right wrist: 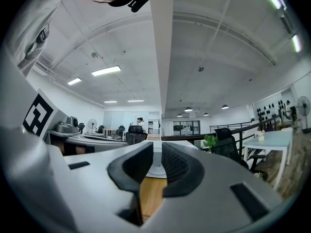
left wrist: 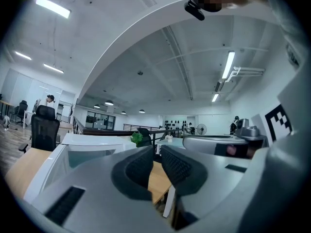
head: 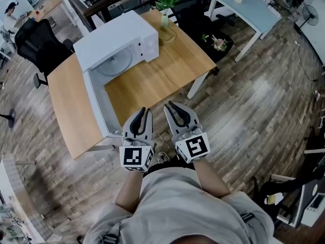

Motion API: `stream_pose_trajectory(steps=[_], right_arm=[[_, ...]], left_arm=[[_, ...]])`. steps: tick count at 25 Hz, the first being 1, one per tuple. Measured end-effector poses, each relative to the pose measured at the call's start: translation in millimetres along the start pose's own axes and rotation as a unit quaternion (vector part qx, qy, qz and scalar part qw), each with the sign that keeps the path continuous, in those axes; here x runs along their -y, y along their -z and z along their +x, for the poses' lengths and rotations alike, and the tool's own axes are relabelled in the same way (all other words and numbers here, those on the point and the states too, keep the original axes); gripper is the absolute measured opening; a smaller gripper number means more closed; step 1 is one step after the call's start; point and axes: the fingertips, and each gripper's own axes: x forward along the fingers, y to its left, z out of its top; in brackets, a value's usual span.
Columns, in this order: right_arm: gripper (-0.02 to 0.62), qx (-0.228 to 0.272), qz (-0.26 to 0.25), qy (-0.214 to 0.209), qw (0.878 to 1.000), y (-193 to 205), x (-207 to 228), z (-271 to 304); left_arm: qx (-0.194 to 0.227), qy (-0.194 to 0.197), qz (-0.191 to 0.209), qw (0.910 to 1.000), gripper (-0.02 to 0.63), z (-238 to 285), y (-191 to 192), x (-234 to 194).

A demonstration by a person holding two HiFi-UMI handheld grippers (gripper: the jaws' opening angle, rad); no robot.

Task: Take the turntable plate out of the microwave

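Close in at the waist, the person (head: pixel 172 207) reaches both forearms forward side by side, with the two grippers held level at the near edge of the wooden table (head: pixel 167 70) and pointing toward twelve o'clock. The left gripper (head: pixel 145 113) has its jaws a narrow gap apart with nothing between them (its own view shows only table edge through the slit). The right gripper (head: pixel 171 107) stands the same way, slightly parted and empty.

The microwave (head: pixel 114 42) sits at about eleven o'clock from the grippers with its door (head: pixel 96 105) swung wide. The plate (head: pixel 116 64) lies flat inside it, well apart from both tongs.

Only the head view shows the plate's round shape. The left gripper (left wrist: pixel 156 152) view catches the microwave's open front but no plate. The right gripper (right wrist: pixel 156 149) view shows a pale sliver of the plate (right wrist: pixel 156 169) through the gap between its jaws.

The plate's far edge is hidden under the oven roof. A plant (head: pixel 165 4) stands at one o'clock of the microwave, small and hard to make out.
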Motion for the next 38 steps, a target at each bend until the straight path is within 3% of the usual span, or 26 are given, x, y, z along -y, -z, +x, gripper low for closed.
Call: stream_pose_trajectory(steps=[16, 21, 26, 33, 38], right_arm=[[0.060, -0.004, 0.023, -0.019, 1.000, 17, 39, 75], [0.060, -0.011, 0.031, -0.049, 0.998, 25, 62, 116], [0.060, -0.027, 0.042, -0.092, 0.994, 31, 83, 168], [0.063, -0.069, 0.102, -0.159, 0.980, 78, 102, 216], [0.064, -0.116, 0.107, -0.211, 0.965, 118, 107, 235]], left_arm=[[-0.014, -0.023, -0.007, 0.9996, 0.064, 65, 7, -47], [-0.021, -0.051, -0.006, 0.9984, 0.063, 104, 7, -71], [-0.034, -0.084, -0.030, 0.9954, 0.063, 146, 8, -103], [-0.058, -0.151, -0.113, 0.9804, 0.063, 176, 50, -139], [-0.064, -0.202, -0.146, 0.9664, 0.063, 181, 74, -162]])
